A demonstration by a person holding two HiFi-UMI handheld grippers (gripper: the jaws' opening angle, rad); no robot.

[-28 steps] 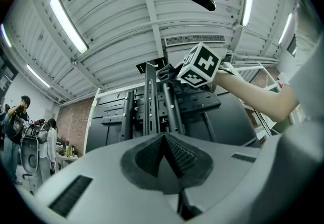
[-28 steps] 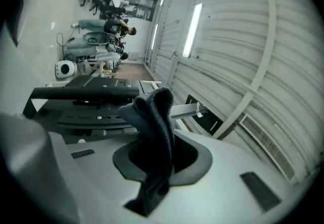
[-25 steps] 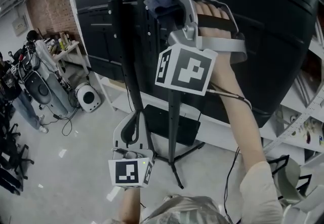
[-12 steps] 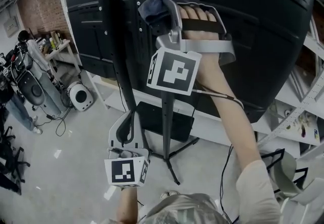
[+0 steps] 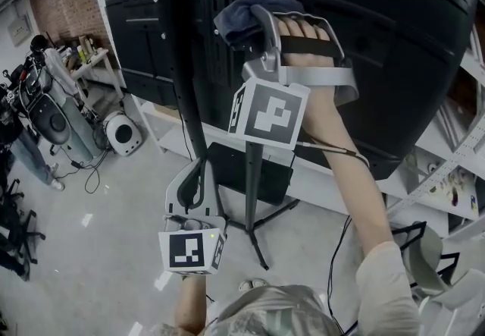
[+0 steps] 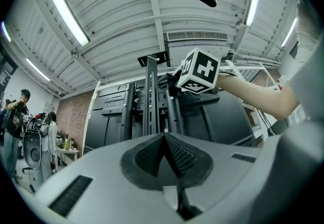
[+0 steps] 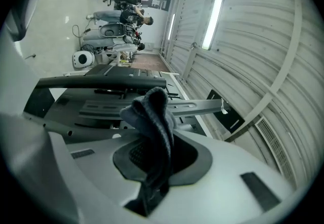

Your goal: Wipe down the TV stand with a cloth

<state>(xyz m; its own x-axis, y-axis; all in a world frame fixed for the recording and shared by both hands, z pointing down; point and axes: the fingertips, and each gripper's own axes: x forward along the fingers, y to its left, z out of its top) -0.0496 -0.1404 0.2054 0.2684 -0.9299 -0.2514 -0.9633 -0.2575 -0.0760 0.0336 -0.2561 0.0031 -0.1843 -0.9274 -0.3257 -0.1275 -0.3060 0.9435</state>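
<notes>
Two-handed w/ grippers. Holding dark blue cloth [image 5: 246, 10] in right gripper [image 5: 258, 20], jaws clamped on it; arm stretched far and high. Seen in right gripper view as cloth [image 7: 152, 109] bunched between pads of right gripper [image 7: 152, 152], standing out past tips, tail trailing back thru the gap. Set at upper part of TV stand [image 5: 253, 175], by black uprights behind big dark TV [image 5: 379, 54]; looks pressed to the metal, actual contact not certain. Held low and near, left of the stand's pole: left gripper [image 5: 198, 171], pointing up. In left gripper view, left gripper [image 6: 164, 138] w/ ribbed pads together, nothing between, aimed at stand's uprights [image 6: 151, 101] and right marker cube [image 6: 201, 71]. Far left on floor: white round unit [image 5: 121, 133], clutter, ppl standing.
</notes>
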